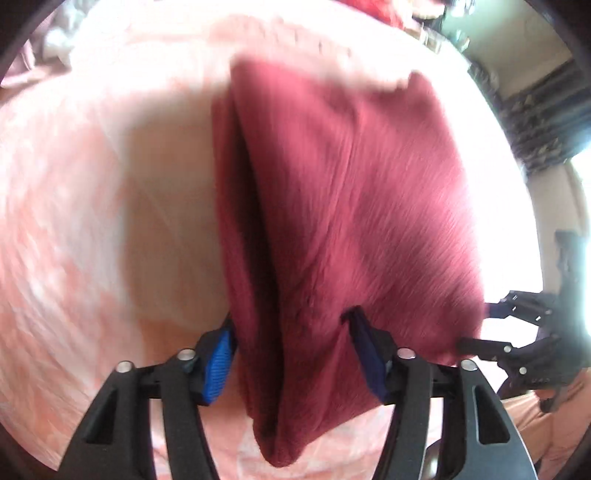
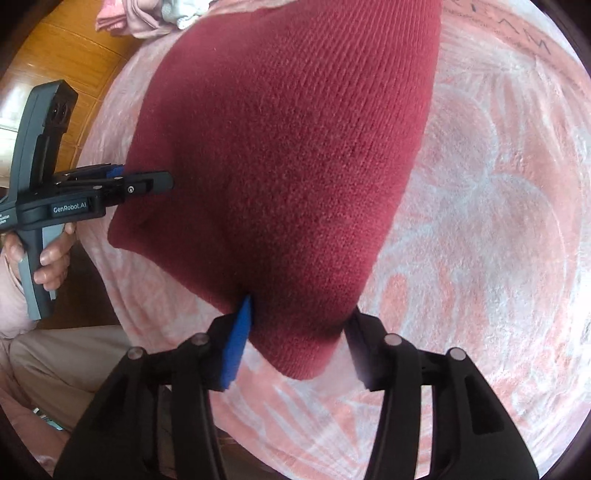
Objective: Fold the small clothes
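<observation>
A dark red knitted garment (image 1: 351, 206) is held up over a pink and white patterned cloth surface (image 1: 92, 221). My left gripper (image 1: 291, 332) is shut on one near corner of it, the knit bunched between the blue pads. My right gripper (image 2: 299, 317) is shut on another corner of the garment (image 2: 288, 155), which stretches away from the fingers. The left gripper also shows in the right wrist view (image 2: 147, 181) at the garment's left edge. The right gripper shows in the left wrist view (image 1: 491, 325) at the garment's right edge.
The patterned cloth (image 2: 498, 221) covers the whole work surface. A pile of pale clothes (image 2: 147, 14) lies at its far edge. A wooden floor (image 2: 44, 66) lies beyond the left side. The person's hand (image 2: 51, 258) and lap sit at the near left.
</observation>
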`<state>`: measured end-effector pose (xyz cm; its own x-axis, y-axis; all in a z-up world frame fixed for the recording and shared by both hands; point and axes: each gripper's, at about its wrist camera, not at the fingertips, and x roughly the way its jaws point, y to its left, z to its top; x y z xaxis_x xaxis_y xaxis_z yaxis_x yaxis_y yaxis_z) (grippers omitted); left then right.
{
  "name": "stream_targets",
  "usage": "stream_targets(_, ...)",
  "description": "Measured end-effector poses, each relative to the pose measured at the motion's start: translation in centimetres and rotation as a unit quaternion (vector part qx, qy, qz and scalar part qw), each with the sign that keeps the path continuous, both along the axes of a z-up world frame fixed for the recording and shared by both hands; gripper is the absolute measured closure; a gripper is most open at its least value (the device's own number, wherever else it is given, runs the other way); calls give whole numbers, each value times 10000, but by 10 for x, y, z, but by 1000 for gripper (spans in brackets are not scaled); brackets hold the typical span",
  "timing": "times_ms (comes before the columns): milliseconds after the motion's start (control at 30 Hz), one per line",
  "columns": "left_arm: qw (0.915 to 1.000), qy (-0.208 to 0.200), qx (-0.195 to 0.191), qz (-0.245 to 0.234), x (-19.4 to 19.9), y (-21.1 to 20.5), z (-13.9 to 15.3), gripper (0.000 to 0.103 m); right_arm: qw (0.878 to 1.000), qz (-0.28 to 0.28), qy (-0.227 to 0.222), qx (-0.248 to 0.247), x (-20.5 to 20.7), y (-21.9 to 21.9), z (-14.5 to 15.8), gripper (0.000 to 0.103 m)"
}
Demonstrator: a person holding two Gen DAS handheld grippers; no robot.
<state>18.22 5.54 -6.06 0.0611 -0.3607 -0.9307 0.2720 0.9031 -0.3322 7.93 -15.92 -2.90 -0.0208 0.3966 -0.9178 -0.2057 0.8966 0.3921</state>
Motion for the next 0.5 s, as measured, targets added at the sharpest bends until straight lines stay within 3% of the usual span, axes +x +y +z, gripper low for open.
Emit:
stream_targets(33,9998,-161,-124,86,7,4,9,22,9999,-76,-96,59,2,-6,7,43)
stream_targets(67,9994,-269,-167,172,13,6,15,16,9995,-187,-220,110,8,-10,15,39)
stream_targets(133,9990,-300,-218,243,27,7,17,16,9981,-431,-423,142,21,-19,29,36)
stream_targets(267,9993,21,-198,330,47,0,1,16,9945,-868,-566,161,50,-35,35,32)
stream_targets(500,9985,146,-516,126,60,-4,-26,3,9952,-901,-232,300,79,-30,5,29)
